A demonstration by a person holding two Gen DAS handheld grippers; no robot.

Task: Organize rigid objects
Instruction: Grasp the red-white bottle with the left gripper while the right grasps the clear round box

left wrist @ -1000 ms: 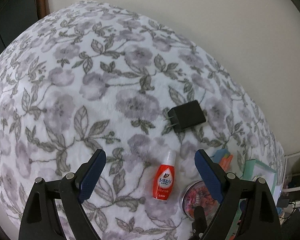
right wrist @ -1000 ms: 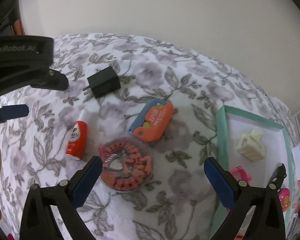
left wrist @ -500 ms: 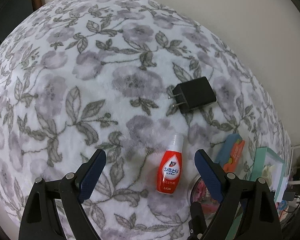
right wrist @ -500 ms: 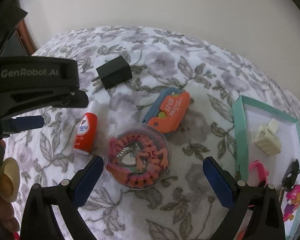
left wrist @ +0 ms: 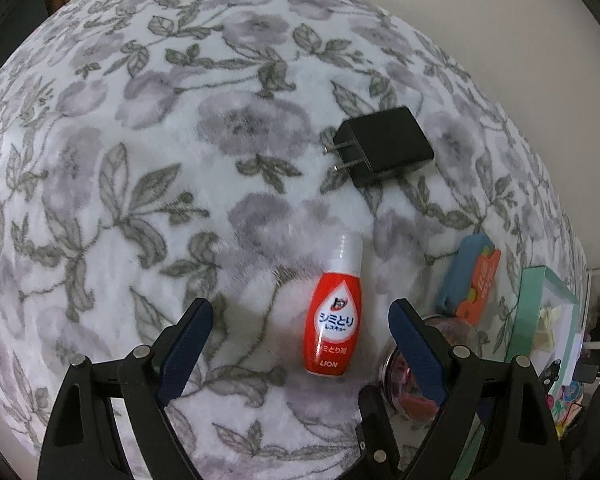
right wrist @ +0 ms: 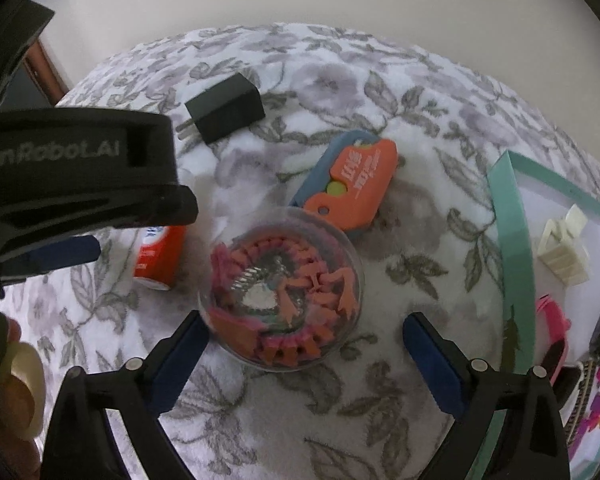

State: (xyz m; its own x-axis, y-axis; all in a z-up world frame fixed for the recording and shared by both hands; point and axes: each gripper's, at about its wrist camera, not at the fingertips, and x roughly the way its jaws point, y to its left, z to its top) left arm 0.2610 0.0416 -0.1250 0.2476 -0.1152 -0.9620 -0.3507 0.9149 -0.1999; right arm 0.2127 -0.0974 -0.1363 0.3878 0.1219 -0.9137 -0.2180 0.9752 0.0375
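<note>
Both grippers have sunk closer to the floral blanket (left wrist: 148,128) since a second ago, so everything looms larger. At the far right, the teal-rimmed box (right wrist: 508,216) is cut off by the frame edge; a cream clip and pink and dark items inside are only partly visible. The right gripper (right wrist: 306,330) hangs released, jaws wide, around the round clear tub (right wrist: 282,288) of orange pieces without touching it. The left gripper (left wrist: 300,320) is also spread, straddling the red bottle (left wrist: 334,322), which lies flat. The orange-and-blue case (right wrist: 350,184) and black charger (left wrist: 384,144) lie beyond, untouched.
</note>
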